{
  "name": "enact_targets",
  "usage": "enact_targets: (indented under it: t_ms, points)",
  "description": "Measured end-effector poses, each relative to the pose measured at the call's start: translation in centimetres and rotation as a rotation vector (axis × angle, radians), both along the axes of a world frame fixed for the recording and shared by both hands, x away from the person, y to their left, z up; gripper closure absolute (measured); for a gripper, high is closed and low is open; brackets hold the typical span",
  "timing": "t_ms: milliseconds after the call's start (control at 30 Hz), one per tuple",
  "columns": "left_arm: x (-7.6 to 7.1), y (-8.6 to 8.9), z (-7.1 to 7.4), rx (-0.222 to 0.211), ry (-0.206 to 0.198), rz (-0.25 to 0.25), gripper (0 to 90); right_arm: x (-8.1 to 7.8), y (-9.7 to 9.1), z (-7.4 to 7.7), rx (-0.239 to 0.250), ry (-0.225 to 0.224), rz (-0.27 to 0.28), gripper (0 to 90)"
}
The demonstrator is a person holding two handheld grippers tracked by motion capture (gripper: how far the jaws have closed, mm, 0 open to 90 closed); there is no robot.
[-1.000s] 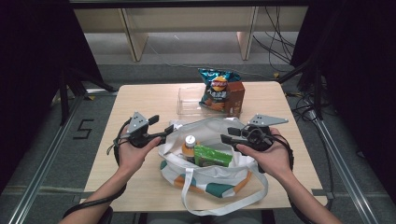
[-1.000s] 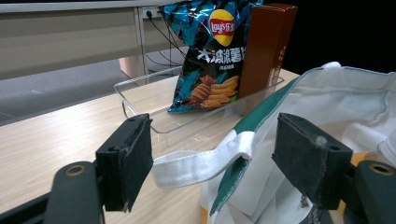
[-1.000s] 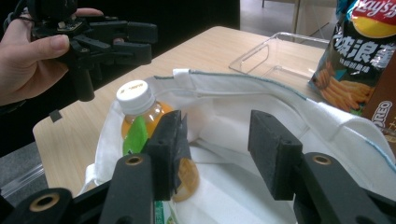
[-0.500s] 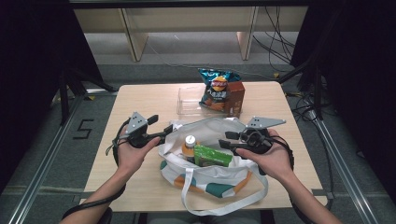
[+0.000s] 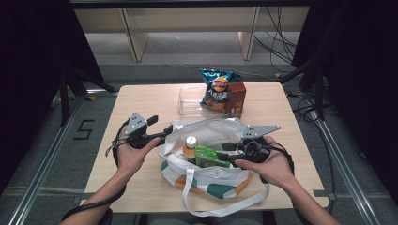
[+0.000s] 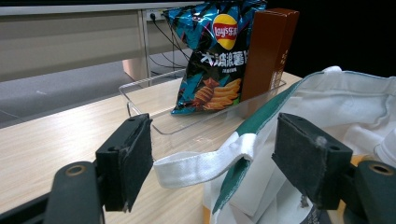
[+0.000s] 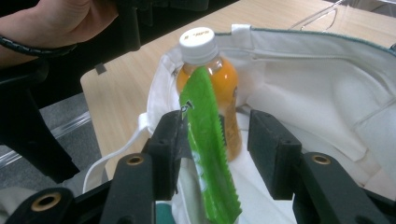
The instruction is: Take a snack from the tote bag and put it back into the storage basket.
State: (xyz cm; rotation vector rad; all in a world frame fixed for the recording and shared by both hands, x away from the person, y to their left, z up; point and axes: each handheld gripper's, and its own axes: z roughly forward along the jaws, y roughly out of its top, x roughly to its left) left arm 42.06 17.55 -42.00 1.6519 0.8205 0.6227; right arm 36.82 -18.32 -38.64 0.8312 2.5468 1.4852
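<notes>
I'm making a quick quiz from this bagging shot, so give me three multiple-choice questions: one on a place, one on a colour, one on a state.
1. Where does the chip bag stand?
A. in the clear tray
B. in the tote bag
C. on the floor

2. What colour is the bottle cap?
A. red
B. white
C. black

3. How are the right tongs around the green packet?
A. clamped shut on it
B. open, packet between the jaws
C. far away from it

Answers: 1 A, it leans in the tray beside the brown box. 2 B, the cap shows white. 3 B, a gap shows beside the packet.
</notes>
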Motion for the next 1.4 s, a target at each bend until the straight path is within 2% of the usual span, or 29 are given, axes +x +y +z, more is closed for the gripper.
enact_targets:
  t_ms: [33,67,100,133,267,333,367,467,500,567,600,633,700,733,767,900,1000,1033,1067,1100,1167,1200,1233,1367,1400]
  points:
    - [0.0,-0.1,-0.1,-0.010,0.001,-0.003,27.1,0.0,0.0,-0.1,0.002,-0.001,0.007,55.8]
    - [0.0,-0.1,0.0,0.003,0.001,0.001,27.1,-0.1,0.0,-0.1,0.007,0.011,0.002,55.9]
    - [0.0,-0.1,0.0,0.002,0.000,-0.001,27.1,-0.1,-0.1,-0.2,-0.020,0.010,0.007,56.3]
    - [0.0,-0.1,0.0,0.004,0.001,-0.005,27.1,-0.1,-0.1,-0.4,-0.018,0.012,0.021,56.4]
    - [0.0,-0.1,0.0,0.004,0.005,-0.001,27.1,-0.3,0.0,-0.7,-0.034,0.031,0.003,56.8]
    - [0.0,-0.1,0.0,0.006,0.001,-0.002,27.1,-0.2,0.1,-1.0,-0.039,0.023,0.011,57.5]
    - [0.0,-0.1,0.0,0.005,0.001,-0.001,27.1,-0.2,0.1,-1.0,-0.046,0.040,0.015,58.1]
    - [0.0,0.0,0.0,0.004,0.000,-0.001,27.1,-0.1,0.0,-1.3,-0.059,0.018,0.008,60.7]
    - [0.0,0.0,0.0,0.004,0.001,-0.001,27.1,0.0,-0.1,-1.3,-0.068,0.032,0.015,62.0]
    - [0.0,-0.1,0.0,0.006,-0.001,-0.002,27.1,0.0,0.0,-1.4,-0.077,0.017,0.022,66.0]
    - [0.0,-0.1,0.0,0.006,-0.001,-0.002,27.1,-0.1,0.0,-1.5,-0.073,0.021,0.022,68.2]
    - [0.0,-0.1,0.0,0.005,0.000,-0.001,27.1,-0.2,0.0,-1.5,-0.091,0.035,0.033,74.3]
    - [0.0,-0.1,0.0,0.004,-0.001,-0.003,27.1,-0.2,0.0,-1.6,-0.093,0.034,0.038,76.6]
    - [0.0,-0.1,0.0,0.006,0.000,-0.004,27.1,-0.3,0.0,-1.6,-0.090,0.017,0.031,79.0]
    - [0.0,-0.1,0.0,0.006,-0.001,-0.003,27.1,-0.3,0.0,-1.5,-0.103,0.031,0.041,81.5]
    - [0.0,-0.1,0.0,0.007,0.000,-0.004,27.1,-0.3,0.0,-1.4,-0.119,-0.005,0.052,87.2]
    - [0.0,-0.1,0.0,0.005,0.000,-0.003,27.1,-0.4,-0.1,-1.3,-0.132,-0.025,0.038,89.7]
    - [0.0,-0.1,0.0,0.005,0.000,-0.003,27.1,-0.4,-0.2,-1.2,-0.130,-0.046,0.034,90.0]
    - [0.0,-0.1,0.0,0.006,-0.001,-0.002,27.1,-0.6,-0.1,-1.1,-0.123,-0.043,0.022,90.0]
    - [0.0,-0.1,0.0,0.007,-0.002,-0.001,27.1,-0.4,-0.1,-1.0,-0.127,-0.071,0.030,90.0]
    - [0.0,-0.1,0.0,0.005,0.000,-0.001,27.1,-0.4,-0.2,-0.8,-0.127,-0.077,0.036,90.0]
    - [0.0,-0.2,0.0,0.000,0.002,-0.001,27.1,-0.6,-0.2,-0.7,-0.124,-0.071,0.024,90.0]
    - [0.0,-0.2,0.0,0.002,0.002,-0.001,27.1,-0.6,-0.3,-0.6,-0.122,-0.086,0.016,90.0]
    - [0.0,-0.2,0.0,0.001,0.000,-0.001,27.1,-0.7,-0.4,-0.3,-0.116,-0.072,0.014,90.0]
    - [0.0,-0.1,0.0,0.001,0.001,0.001,27.1,-0.5,-0.5,-0.2,-0.109,-0.094,0.012,90.0]
